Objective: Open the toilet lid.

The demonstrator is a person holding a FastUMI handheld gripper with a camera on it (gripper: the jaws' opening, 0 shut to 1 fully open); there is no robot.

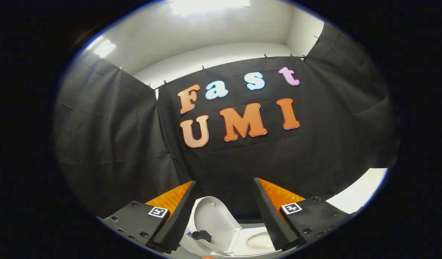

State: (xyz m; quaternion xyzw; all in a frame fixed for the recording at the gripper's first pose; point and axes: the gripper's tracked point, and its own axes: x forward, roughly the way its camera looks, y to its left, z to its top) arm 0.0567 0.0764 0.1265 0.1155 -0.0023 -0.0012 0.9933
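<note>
Lid (215, 219) stands raised and tilted up off the toilet, sitting low between our fingers and just ahead of them, with the bowl (258, 241) and its white seat showing open to the right of the lid. Our gripper (224, 212) has its jaws spread wide, foam pads apart, holding nothing; neither finger touches the lid. A small dark piece (202, 235) clings near the lid's lower edge, though we cannot tell what it is. We judge the opening itself to be done or nearly so, the lid already well past the seat. What comes next, in our view, is simply drawing back without knocking the lid's rim. Beyond the lid the black cloth wall (109, 144) hangs close behind, so room lies mostly toward us and above, not forward.
</note>
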